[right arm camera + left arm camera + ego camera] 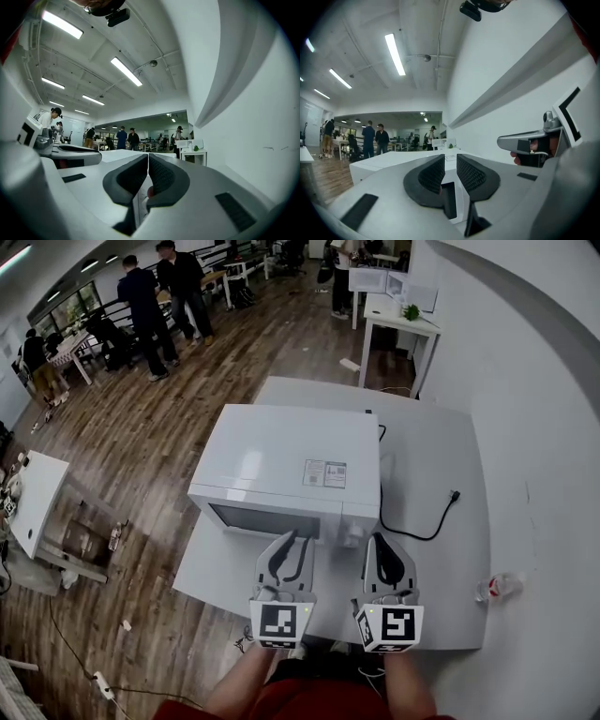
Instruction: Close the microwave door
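A white microwave (281,451) stands on a white table (441,563), and its dark-windowed door (267,518) lies flush with the front. Both grippers hover level just in front of it, apart from it. My left gripper (286,540) faces the door; its jaws (450,159) stand a narrow gap apart with nothing between them. My right gripper (378,542) is before the control panel side, its pads (148,159) together and holding nothing. The microwave's top (393,159) shows beyond the left jaws.
A black power cord (422,526) loops over the table right of the microwave. A crumpled clear bottle (497,587) lies near the white wall (544,456) on the right. Several people (155,296) stand far off on the wooden floor.
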